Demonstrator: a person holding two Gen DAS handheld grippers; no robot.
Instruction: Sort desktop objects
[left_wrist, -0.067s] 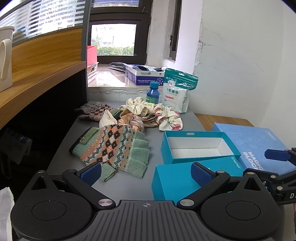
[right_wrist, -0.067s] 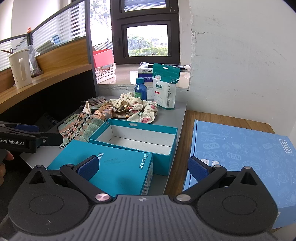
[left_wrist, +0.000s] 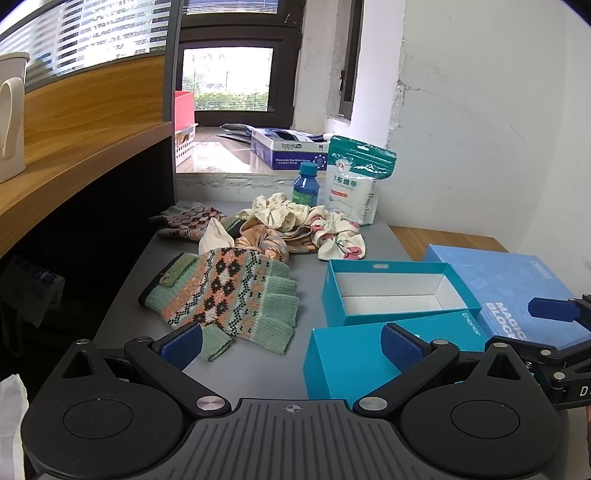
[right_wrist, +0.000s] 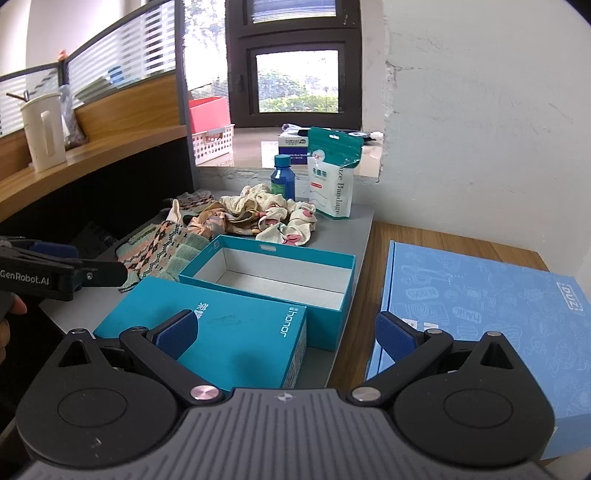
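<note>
A green patterned knit glove (left_wrist: 229, 295) lies on the grey desk (left_wrist: 255, 365), just ahead of my open, empty left gripper (left_wrist: 291, 343). An open teal box (left_wrist: 391, 291) stands to its right, with its teal lid (left_wrist: 354, 362) in front. A second darker glove (left_wrist: 188, 221), several scrunchies (left_wrist: 295, 225), a blue bottle (left_wrist: 306, 184) and a gauze bandage pouch (left_wrist: 354, 184) lie farther back. My right gripper (right_wrist: 284, 332) is open and empty above the teal lid (right_wrist: 221, 332), before the open box (right_wrist: 273, 273). The glove also shows in the right wrist view (right_wrist: 155, 254).
A large light-blue box (right_wrist: 480, 310) lies on the wooden surface at the right. A white wall stands at the right. A wooden shelf with a white pitcher (right_wrist: 42, 129) runs along the left. A glove carton (left_wrist: 288, 149) sits on the sill behind.
</note>
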